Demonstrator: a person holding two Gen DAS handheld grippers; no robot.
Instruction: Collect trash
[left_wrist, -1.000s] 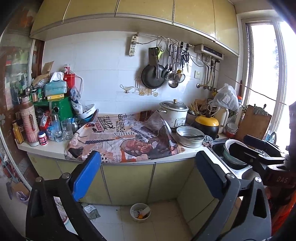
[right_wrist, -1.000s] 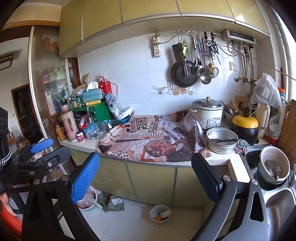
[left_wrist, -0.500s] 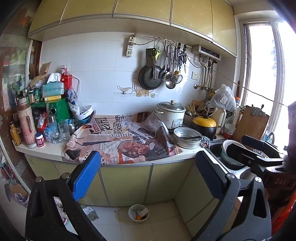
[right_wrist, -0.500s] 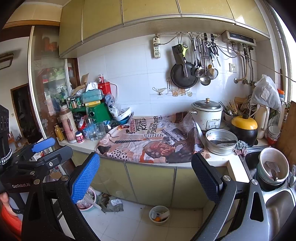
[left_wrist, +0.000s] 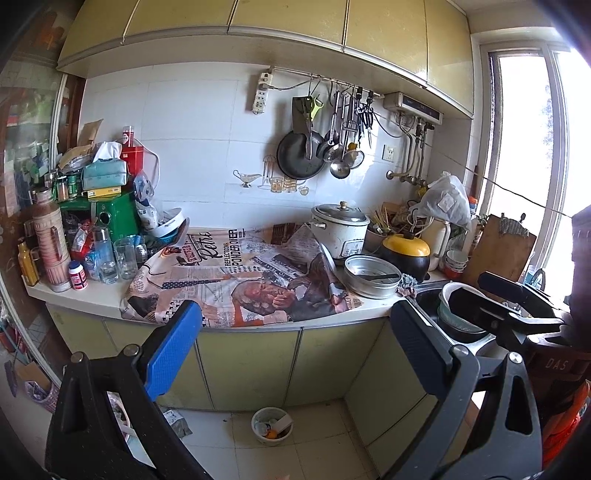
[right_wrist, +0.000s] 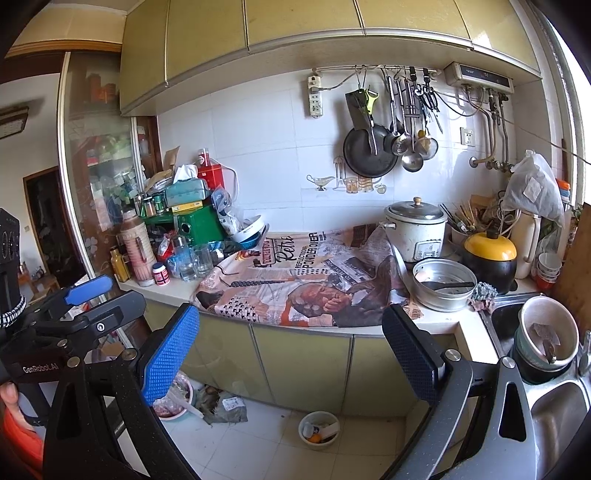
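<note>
A small white bowl (left_wrist: 272, 426) holding scraps stands on the tiled floor below the counter; it also shows in the right wrist view (right_wrist: 319, 429). Crumpled wrappers (right_wrist: 225, 405) and a pink basin (right_wrist: 173, 400) of waste lie on the floor to its left. My left gripper (left_wrist: 295, 350) is open and empty, held well back from the counter. My right gripper (right_wrist: 291, 350) is open and empty too, at about the same distance. Each gripper shows at the edge of the other's view.
A newspaper-print cloth (left_wrist: 240, 280) covers the counter (left_wrist: 85, 295). Bottles, glasses and a green box (left_wrist: 114, 218) crowd its left end. A rice cooker (left_wrist: 340, 229), steel pan (left_wrist: 371, 271) and yellow-lidded pot (left_wrist: 404, 251) stand at the right. The sink (right_wrist: 554, 406) holds stacked bowls.
Both views have shifted slightly; the counter sits a little lower and further off. Both grippers stay open and empty.
</note>
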